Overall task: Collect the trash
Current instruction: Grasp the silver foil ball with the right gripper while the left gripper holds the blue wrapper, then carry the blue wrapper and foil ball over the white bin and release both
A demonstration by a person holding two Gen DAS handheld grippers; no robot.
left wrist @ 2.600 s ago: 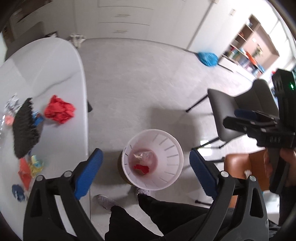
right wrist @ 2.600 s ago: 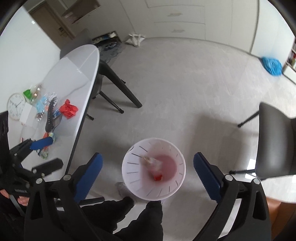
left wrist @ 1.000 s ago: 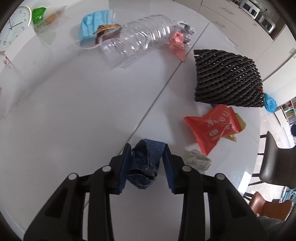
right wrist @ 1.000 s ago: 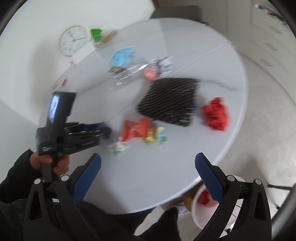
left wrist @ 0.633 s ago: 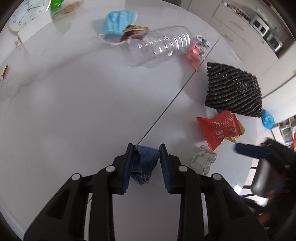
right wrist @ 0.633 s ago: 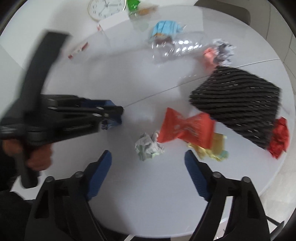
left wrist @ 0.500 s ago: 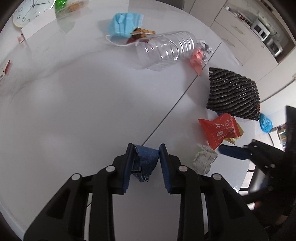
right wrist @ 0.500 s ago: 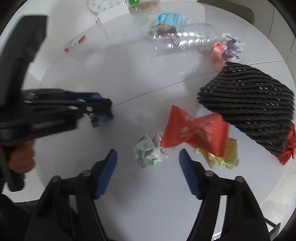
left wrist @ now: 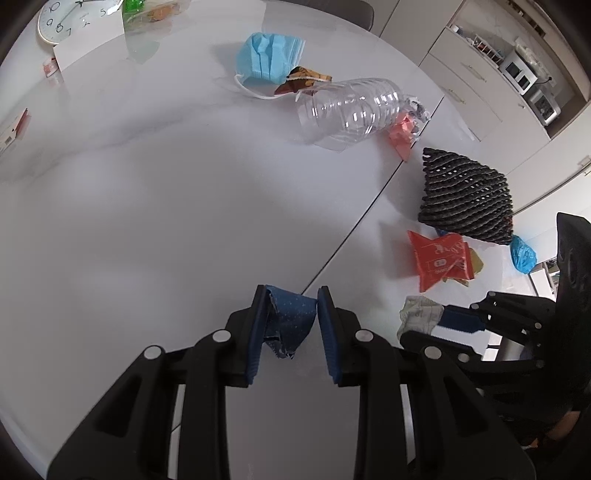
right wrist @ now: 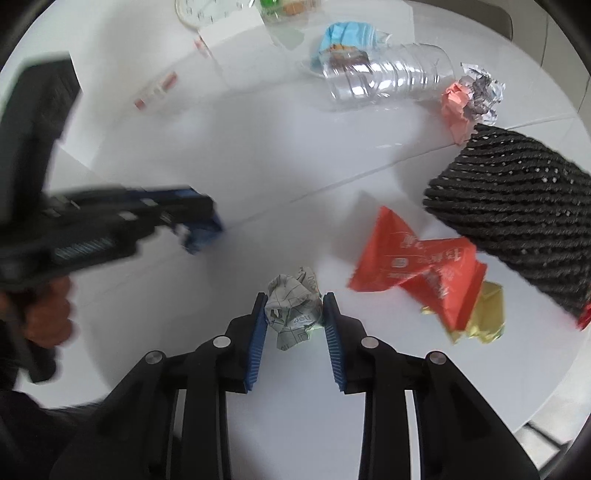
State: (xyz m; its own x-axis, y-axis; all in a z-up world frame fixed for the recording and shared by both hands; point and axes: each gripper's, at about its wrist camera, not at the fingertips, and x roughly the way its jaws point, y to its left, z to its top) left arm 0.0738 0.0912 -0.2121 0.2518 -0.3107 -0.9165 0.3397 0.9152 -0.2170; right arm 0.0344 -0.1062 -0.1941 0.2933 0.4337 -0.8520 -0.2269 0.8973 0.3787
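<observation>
My left gripper (left wrist: 291,306) is shut on a dark blue dotted wrapper scrap (left wrist: 290,319), held just above the white table (left wrist: 147,192). In the right wrist view the same left gripper (right wrist: 201,218) shows blurred at the left, with the blue scrap (right wrist: 195,242) hanging from its tips. My right gripper (right wrist: 294,308) points down at the table; its jaws are closing on a crumpled grey-white paper ball (right wrist: 291,299), and both blue pads touch its sides. In the left wrist view that paper ball (left wrist: 417,317) lies at the right, pinched by the right gripper (left wrist: 458,321).
A red snack wrapper (right wrist: 417,266) over a yellow one (right wrist: 484,314) lies just right of the paper ball. Beyond are a black foam net (right wrist: 517,206), a clear plastic bottle (left wrist: 347,107), a blue face mask (left wrist: 269,55), pink crumpled paper (left wrist: 400,133) and a clock (left wrist: 70,14).
My right gripper came down from wide open over the table and closed in around the paper ball. My left gripper kept its hold on the blue scrap and raised it slightly.
</observation>
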